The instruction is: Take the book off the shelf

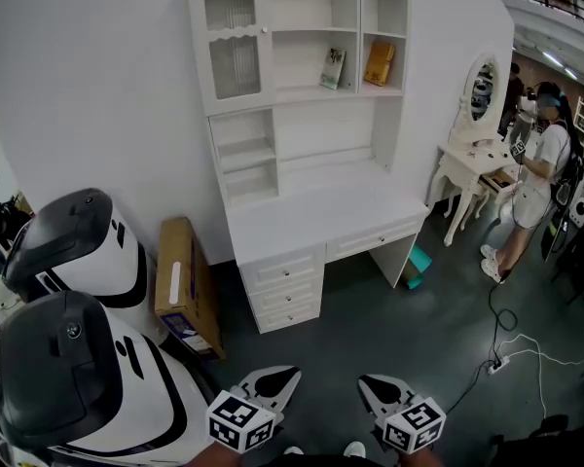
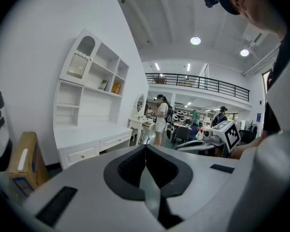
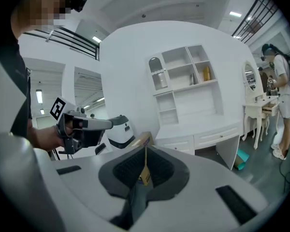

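Well ahead of and above our left gripper (image 1: 284, 376) and right gripper (image 1: 370, 385), both with jaws pressed together on nothing, the book (image 1: 333, 67) leans on the shelf (image 1: 297, 93). We judge it light, thin and stiff; best pinched by its free upper edge.

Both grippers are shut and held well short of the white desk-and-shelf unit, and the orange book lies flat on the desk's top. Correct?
One detail is wrong. The orange book stands leaning in a right-hand compartment of the white desk-and-shelf unit, not on the desk's top; the head view shows it. The left gripper and right gripper are shut, short of the unit.
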{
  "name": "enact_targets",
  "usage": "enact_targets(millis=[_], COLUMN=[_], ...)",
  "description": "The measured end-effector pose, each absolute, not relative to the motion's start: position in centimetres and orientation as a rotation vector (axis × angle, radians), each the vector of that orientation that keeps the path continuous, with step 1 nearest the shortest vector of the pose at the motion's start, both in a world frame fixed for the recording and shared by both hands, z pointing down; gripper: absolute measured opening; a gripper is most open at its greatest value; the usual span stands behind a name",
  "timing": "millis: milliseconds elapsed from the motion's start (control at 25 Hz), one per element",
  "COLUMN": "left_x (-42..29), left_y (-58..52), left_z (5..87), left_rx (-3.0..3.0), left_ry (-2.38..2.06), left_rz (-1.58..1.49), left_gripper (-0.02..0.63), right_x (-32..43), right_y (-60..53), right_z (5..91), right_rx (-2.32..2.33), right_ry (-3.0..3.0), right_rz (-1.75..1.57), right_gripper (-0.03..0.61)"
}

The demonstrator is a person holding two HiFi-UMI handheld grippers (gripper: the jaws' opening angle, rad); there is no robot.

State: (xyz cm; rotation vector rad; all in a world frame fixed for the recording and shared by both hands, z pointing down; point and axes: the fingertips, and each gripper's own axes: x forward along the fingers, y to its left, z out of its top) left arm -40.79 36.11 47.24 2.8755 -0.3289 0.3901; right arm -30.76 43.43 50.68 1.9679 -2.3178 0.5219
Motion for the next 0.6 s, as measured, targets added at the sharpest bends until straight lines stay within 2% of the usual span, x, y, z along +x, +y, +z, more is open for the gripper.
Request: enact_targets(millis=[600], left_x=[-43.9], left_y=[33.5], left_z=[48.3], left_rx=[2.885], left_ry=[-0.271], left_rz=[0.410], left_gripper=[0.011], right_x=[-33.3], right_y=[41.0], right_z=[51.6], right_rx=[2.074], right_ry=[-2.295], right_rz=[0.632], right_gripper=[0.031])
